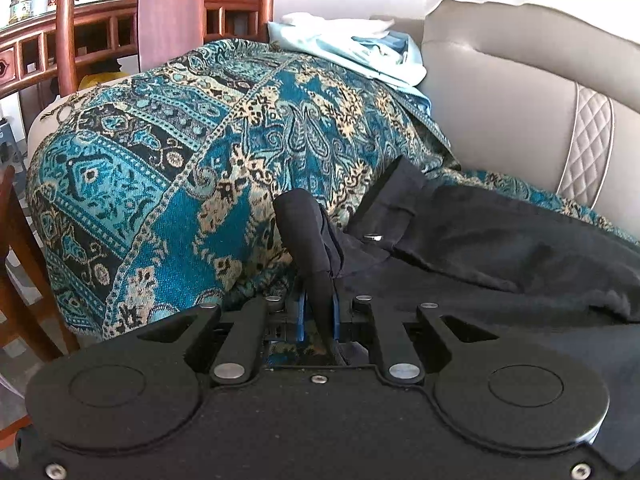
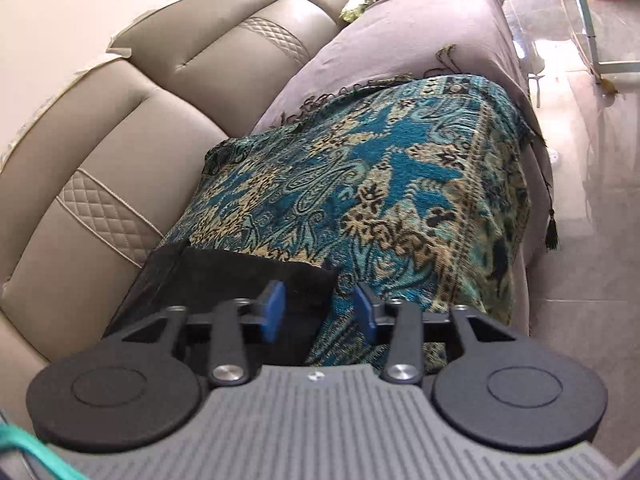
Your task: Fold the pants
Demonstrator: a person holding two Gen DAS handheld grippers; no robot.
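Note:
Black pants point(image 1: 500, 248) lie on a teal patterned throw point(image 1: 160, 168) over a sofa seat. My left gripper point(image 1: 319, 304) is shut on a bunched edge of the pants, near the waistband with its metal button point(image 1: 374, 237). The pinched cloth sticks up between the blue pads. In the right wrist view the pants' leg end point(image 2: 240, 276) lies flat on the throw point(image 2: 400, 184). My right gripper point(image 2: 320, 308) is open and empty just above the corner of that leg end.
The beige leather sofa back point(image 1: 520, 92) point(image 2: 120, 128) runs behind the pants. Folded light-blue clothes point(image 1: 360, 52) sit on the throw's far end. A wooden chair point(image 1: 168, 12) and shelf stand beyond. A tiled floor point(image 2: 592, 160) lies beside the seat edge.

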